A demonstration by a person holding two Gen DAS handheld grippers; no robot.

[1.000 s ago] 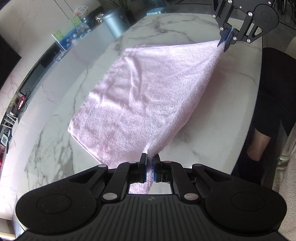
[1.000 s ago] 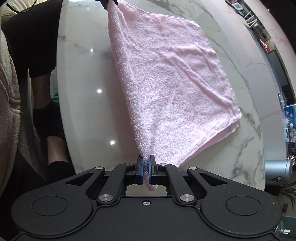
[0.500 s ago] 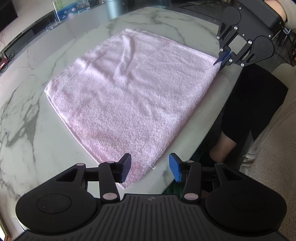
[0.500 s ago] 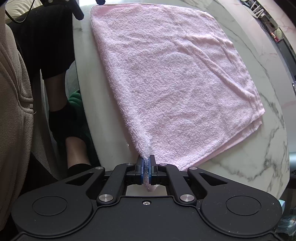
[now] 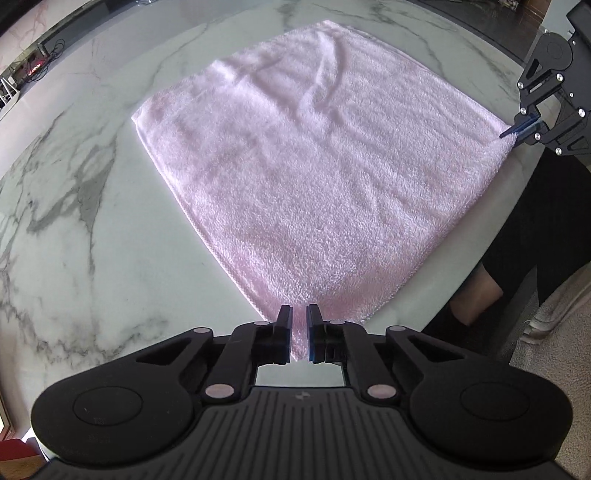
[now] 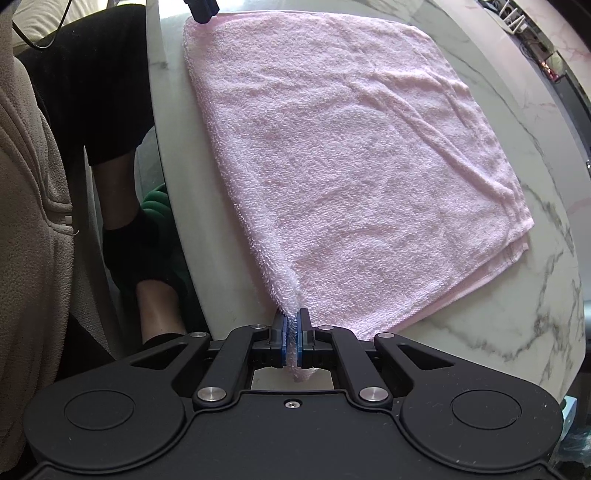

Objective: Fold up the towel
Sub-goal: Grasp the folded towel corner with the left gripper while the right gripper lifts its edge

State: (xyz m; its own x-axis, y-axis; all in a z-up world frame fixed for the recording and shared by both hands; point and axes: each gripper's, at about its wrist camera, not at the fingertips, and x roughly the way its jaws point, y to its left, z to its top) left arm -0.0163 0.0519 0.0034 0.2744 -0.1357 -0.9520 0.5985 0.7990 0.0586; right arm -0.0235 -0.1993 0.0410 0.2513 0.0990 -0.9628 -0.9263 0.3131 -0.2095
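Observation:
A pink towel [image 5: 325, 177] lies flat on the white marble table [image 5: 74, 229], doubled into two layers, as its far edge in the right wrist view [image 6: 354, 155] shows. My left gripper [image 5: 300, 317] has its jaws closed on the towel's near corner, with cloth between the pads. My right gripper [image 6: 294, 321] is shut on the other near corner; it also shows at the right edge of the left wrist view [image 5: 517, 129]. The left gripper's tip shows at the top of the right wrist view [image 6: 201, 9]. Both held corners lie near the table's edge.
The table's edge runs close beside the towel on the person's side [image 6: 162, 122]. The person's legs in black [image 6: 92, 92] and a beige garment [image 6: 26, 206] are just off that edge. Shelves with small items line the far wall [image 5: 22, 74].
The lifted towel half came down flat on the table. My left gripper opened half a second ago and has now closed on the near corner again. My right gripper kept its hold.

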